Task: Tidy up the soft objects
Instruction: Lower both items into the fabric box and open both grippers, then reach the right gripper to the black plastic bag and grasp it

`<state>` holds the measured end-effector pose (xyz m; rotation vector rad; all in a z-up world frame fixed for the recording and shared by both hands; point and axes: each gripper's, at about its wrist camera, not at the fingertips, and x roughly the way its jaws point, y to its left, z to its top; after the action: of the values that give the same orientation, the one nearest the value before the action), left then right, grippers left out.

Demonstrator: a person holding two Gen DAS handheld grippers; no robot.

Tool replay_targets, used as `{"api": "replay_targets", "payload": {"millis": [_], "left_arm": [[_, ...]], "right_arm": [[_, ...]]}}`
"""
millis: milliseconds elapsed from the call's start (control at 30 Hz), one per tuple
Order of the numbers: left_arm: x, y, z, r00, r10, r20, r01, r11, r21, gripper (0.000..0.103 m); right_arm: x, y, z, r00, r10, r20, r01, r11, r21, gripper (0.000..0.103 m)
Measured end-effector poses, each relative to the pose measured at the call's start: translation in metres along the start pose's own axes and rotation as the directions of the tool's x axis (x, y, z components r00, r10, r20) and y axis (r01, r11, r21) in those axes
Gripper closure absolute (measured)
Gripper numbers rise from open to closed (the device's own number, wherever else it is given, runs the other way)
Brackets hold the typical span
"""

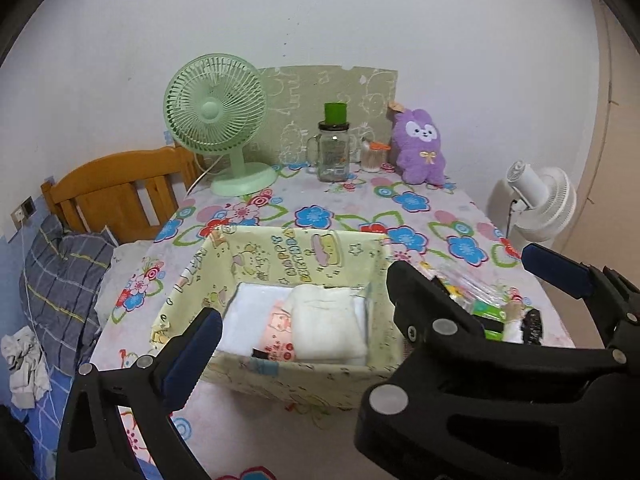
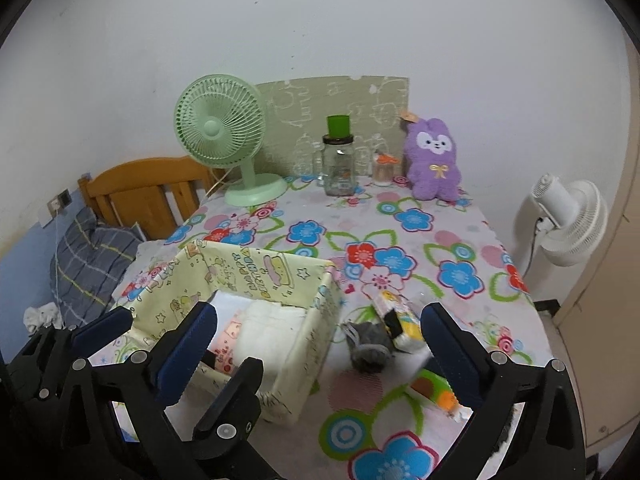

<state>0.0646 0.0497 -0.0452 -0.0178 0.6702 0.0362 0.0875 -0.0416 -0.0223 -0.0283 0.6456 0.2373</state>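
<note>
A pale yellow fabric basket (image 1: 276, 264) (image 2: 308, 332) sits on the floral tablecloth. Folded white cloths (image 1: 332, 326) (image 2: 266, 330) and a pink packet (image 1: 278, 338) lie inside it. My left gripper (image 1: 304, 316) is open over the basket, empty. My right gripper (image 2: 320, 334) is open and empty, just right of the basket. Below it lie a grey sock bundle (image 2: 370, 340), a yellow tissue pack (image 2: 400, 316) and a green-orange item (image 2: 436, 394). A purple plush bunny (image 1: 420, 146) (image 2: 434, 160) stands at the table's back.
A green desk fan (image 1: 218, 120) (image 2: 224, 132), a glass jar with a green lid (image 1: 334, 148) (image 2: 339, 158) and a small swab jar (image 2: 384, 170) stand at the back. A bed with a wooden headboard (image 1: 116, 188) is left; a white fan (image 2: 572, 216) is right.
</note>
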Motion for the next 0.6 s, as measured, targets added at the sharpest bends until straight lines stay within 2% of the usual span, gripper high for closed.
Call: {"api": "replay_targets", "payload": {"millis": [600], "left_arm": [[-0.026, -0.05, -0.011, 0.999, -0.038, 0.036, 0.036, 0.998, 0.042, 0.001]], "right_arm": [[-0.051, -0.036, -0.014, 0.989, -0.134, 0.06, 0.135, 0.991, 0.003, 0.0]]}}
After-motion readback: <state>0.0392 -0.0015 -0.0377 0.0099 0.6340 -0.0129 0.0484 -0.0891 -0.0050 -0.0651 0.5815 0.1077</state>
